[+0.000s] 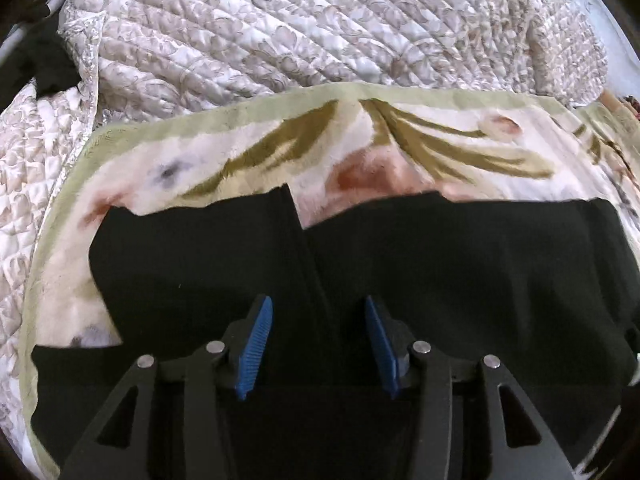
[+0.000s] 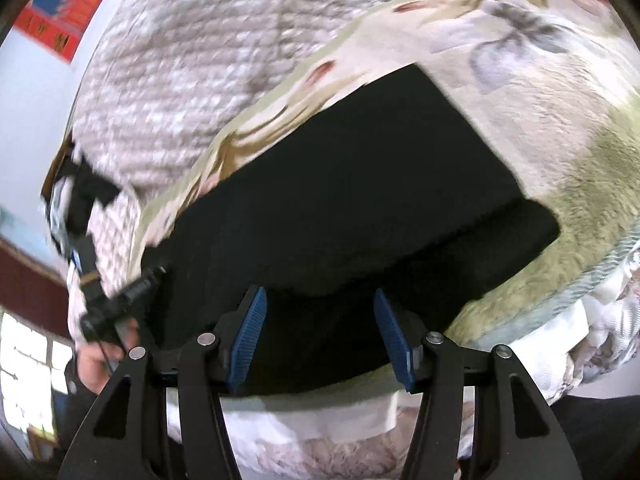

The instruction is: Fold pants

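Observation:
The black pants point(image 1: 440, 264) lie flat on a floral blanket point(image 1: 240, 152), with one layer's edge running down the middle. My left gripper point(image 1: 317, 302) hovers open just above the cloth, its blue pads point(image 1: 256, 344) apart with nothing pinched between them. In the right wrist view the pants point(image 2: 360, 184) form a dark folded slab, and a lower layer sticks out at the right. My right gripper point(image 2: 319, 292) is open over the near edge of the pants, its pads clear of the fabric.
A quilted beige bedspread point(image 1: 280, 32) covers the bed beyond the blanket point(image 2: 560, 120). At the left of the right wrist view a person's hand point(image 2: 94, 364) shows, blurred, beside black hardware. A wall with a red picture point(image 2: 68, 12) stands behind.

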The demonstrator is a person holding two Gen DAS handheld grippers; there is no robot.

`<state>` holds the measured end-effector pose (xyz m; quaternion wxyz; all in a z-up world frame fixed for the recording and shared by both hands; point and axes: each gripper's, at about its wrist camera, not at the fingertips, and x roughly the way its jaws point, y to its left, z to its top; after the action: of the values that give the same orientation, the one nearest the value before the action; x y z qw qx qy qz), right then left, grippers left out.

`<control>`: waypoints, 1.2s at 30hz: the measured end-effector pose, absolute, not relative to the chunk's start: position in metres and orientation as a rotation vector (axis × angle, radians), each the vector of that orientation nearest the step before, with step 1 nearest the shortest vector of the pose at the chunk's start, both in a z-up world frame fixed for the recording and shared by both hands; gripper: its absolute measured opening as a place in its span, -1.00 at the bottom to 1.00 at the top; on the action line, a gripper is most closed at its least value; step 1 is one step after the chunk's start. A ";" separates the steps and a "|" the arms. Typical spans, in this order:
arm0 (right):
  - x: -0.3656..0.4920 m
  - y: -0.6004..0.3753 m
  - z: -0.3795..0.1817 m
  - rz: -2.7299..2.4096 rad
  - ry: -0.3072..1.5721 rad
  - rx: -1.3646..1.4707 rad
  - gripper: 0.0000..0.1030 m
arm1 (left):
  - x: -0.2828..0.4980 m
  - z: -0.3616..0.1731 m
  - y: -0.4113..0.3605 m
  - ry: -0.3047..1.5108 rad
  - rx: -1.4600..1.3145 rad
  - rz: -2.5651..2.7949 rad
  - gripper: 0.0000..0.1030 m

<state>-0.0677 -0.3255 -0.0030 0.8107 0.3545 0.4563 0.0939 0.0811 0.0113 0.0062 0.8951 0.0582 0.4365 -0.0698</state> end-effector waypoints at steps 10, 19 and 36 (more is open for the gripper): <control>-0.049 -0.343 -0.006 0.092 0.907 0.838 -0.19 | 0.064 0.022 0.052 0.782 -0.015 -0.062 -0.91; -0.051 -0.354 -0.012 0.063 0.896 0.868 -0.76 | -0.054 0.053 0.148 0.607 -0.298 0.132 -0.91; -0.051 -0.357 -0.011 0.071 0.884 0.907 -0.73 | -0.074 -0.013 0.212 0.698 -0.724 0.140 0.01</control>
<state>-0.0512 -0.3566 -0.0107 0.8055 0.4235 0.4132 0.0334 -0.0742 0.2123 -0.0130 0.8738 -0.3469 0.3341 0.0668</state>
